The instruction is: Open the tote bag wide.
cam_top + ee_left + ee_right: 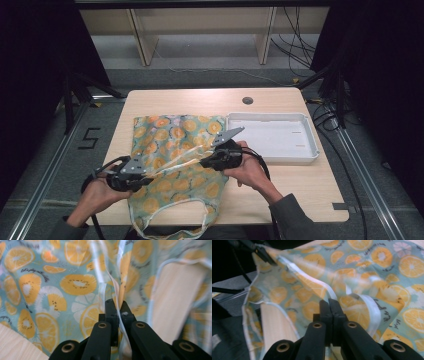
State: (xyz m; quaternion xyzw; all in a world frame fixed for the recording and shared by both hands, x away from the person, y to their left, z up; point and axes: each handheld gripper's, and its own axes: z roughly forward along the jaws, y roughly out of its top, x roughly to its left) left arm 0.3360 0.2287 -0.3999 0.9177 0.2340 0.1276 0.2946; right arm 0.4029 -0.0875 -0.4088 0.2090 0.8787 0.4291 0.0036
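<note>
A cloth tote bag (172,135) printed with orange slices on pale teal lies on the wooden table (200,100). One of its white-edged handle straps (175,161) is lifted off the cloth and stretched between my two grippers. At the bag's lower left my left gripper (146,179) is shut on that strap; in the left gripper view the strap (113,282) runs down between the closed jaws (117,305). My right gripper (202,162) pinches the strap (322,286) at the bag's right side, jaws closed (329,303). The left gripper's tip (265,255) holds the strap's far end.
A shallow white tray (272,137) sits on the table right of the bag, close behind my right hand. The bag's other handle loop (170,220) hangs at the table's front edge. A round cable hole (247,100) lies near the back edge.
</note>
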